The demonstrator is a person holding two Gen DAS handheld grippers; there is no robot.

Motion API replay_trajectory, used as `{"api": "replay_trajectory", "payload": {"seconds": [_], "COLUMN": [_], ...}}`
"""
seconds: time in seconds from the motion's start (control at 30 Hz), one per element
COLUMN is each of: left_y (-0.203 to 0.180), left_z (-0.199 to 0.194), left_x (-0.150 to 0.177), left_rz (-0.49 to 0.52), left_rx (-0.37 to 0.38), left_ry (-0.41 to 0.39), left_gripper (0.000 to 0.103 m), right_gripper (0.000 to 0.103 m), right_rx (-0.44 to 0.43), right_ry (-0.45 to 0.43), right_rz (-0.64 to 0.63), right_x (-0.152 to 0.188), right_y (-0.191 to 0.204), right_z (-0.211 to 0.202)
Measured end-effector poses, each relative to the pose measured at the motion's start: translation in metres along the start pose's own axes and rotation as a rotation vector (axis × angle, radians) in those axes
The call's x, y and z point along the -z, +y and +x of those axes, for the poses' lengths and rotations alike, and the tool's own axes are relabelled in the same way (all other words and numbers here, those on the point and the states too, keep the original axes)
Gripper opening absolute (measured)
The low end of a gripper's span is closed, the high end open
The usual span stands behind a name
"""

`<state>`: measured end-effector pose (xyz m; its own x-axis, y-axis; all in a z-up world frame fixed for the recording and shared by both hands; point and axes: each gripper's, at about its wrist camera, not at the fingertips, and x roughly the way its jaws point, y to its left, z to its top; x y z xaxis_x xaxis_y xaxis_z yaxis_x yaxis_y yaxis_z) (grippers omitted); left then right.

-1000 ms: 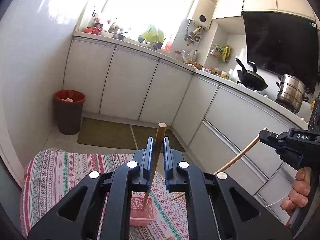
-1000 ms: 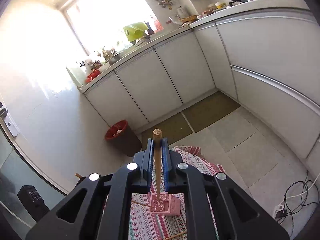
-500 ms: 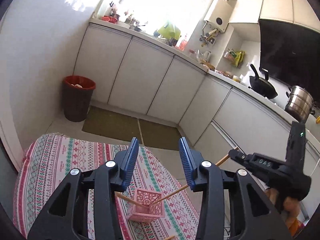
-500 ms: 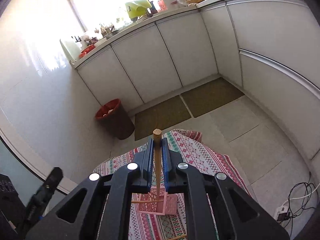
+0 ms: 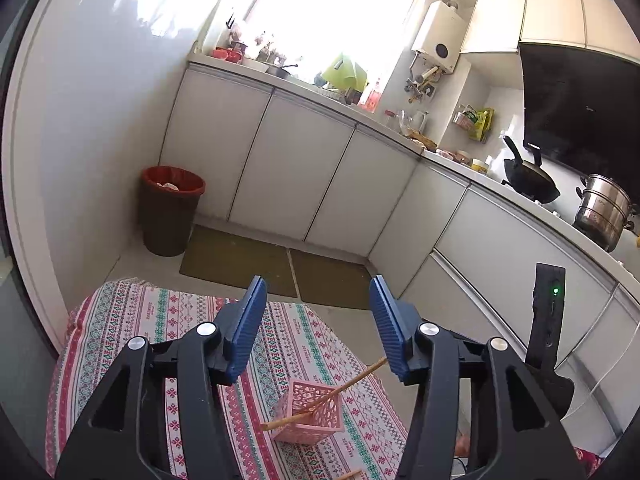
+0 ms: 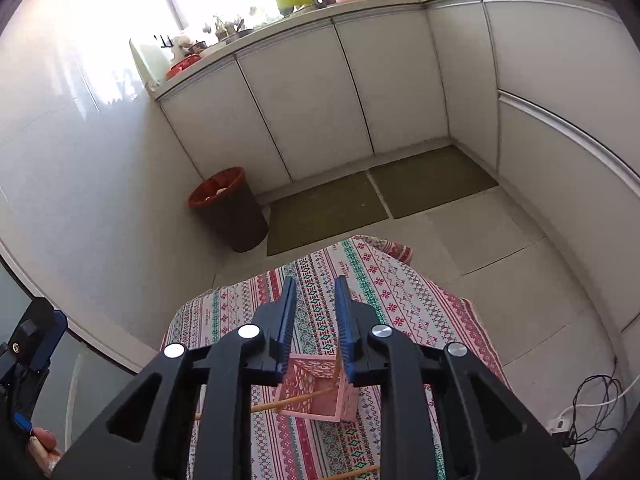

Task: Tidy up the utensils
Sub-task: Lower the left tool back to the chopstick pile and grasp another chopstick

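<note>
A pink lattice basket [image 5: 310, 412] stands on the patterned tablecloth [image 5: 132, 332]; it also shows in the right wrist view [image 6: 316, 388]. Wooden chopsticks [image 5: 340, 388] lean in it, sticking out over its rim [image 6: 296, 400]. My left gripper [image 5: 318, 320] is open wide and empty, above the basket. My right gripper [image 6: 316, 320] is open a little and empty, also above the basket. Another chopstick [image 6: 352, 473] lies on the cloth near the bottom edge of the view.
The small table with its cloth [image 6: 400, 296] stands in a kitchen. A red-rimmed bin [image 5: 170, 212] stands by the cabinets [image 5: 296, 168]. Floor mats [image 6: 360, 200] lie beyond the table. A wok [image 5: 528, 178] and steel pot [image 5: 604, 210] sit on the counter. Cables [image 6: 592, 408] lie on the floor at right.
Both grippers held a chopstick upright a second ago. The left one opened first and its chopstick dropped into the basket. The right one has now opened too and lowered toward the basket.
</note>
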<state>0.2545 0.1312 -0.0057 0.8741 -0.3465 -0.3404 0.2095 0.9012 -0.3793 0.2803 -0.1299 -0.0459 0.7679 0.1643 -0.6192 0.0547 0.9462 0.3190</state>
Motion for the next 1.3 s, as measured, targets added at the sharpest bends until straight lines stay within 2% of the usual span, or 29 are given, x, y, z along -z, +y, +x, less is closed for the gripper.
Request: {"api": "replay_trajectory", "payload": {"seconds": [0.13,0.2,0.23,0.3,0.4,0.57,0.8,1.03,1.1,1.23,1.3], "left_y": [-0.007,-0.014,-0.017,-0.024,-0.030,-0.041,-0.050,-0.055,-0.058,-0.060,-0.058], "left_z": [-0.012,-0.016,-0.017,-0.020,-0.026,-0.027,-0.023,-0.003,0.009,0.047,0.068], "left_x": [0.001,0.003,0.005,0.009,0.018,0.038,0.070,0.106,0.121,0.161,0.183], "left_rz": [0.018,0.038,0.048,0.063,0.065,0.087,0.130,0.208,0.243,0.320,0.333], "left_rx": [0.004,0.001,0.001,-0.008,-0.009,-0.025,-0.058,-0.105,-0.103,-0.137,-0.129], "left_ry": [-0.011,-0.003,0.003,0.008,0.017,0.083,0.187,0.349,0.431,0.665,0.789], "left_gripper": [0.071,0.076,0.078,0.092,0.096,0.096,0.096,0.096,0.096,0.096,0.096], "right_gripper": [0.054,0.072,0.076,0.086,0.094,0.096,0.096,0.096,0.096,0.096,0.096], "right_rx": [0.037,0.047,0.052,0.080,0.128,0.192,0.318,0.386,0.395,0.441,0.457], "right_ry": [-0.052,-0.078,-0.088,-0.109,-0.115,-0.101,-0.119,-0.100,-0.080,0.013,0.070], "right_rz": [-0.005,0.012,0.021,0.037,0.043,0.030,-0.063,-0.145,-0.154,-0.147,-0.111], "right_x": [0.002,0.005,0.006,0.012,0.020,0.036,0.068,0.097,0.105,0.126,0.139], "right_y": [-0.001,-0.006,-0.009,-0.015,-0.023,-0.032,-0.044,-0.061,-0.067,-0.097,-0.119], "right_z": [-0.022,-0.037,-0.042,-0.054,-0.065,-0.081,-0.109,-0.123,-0.124,-0.113,-0.105]}}
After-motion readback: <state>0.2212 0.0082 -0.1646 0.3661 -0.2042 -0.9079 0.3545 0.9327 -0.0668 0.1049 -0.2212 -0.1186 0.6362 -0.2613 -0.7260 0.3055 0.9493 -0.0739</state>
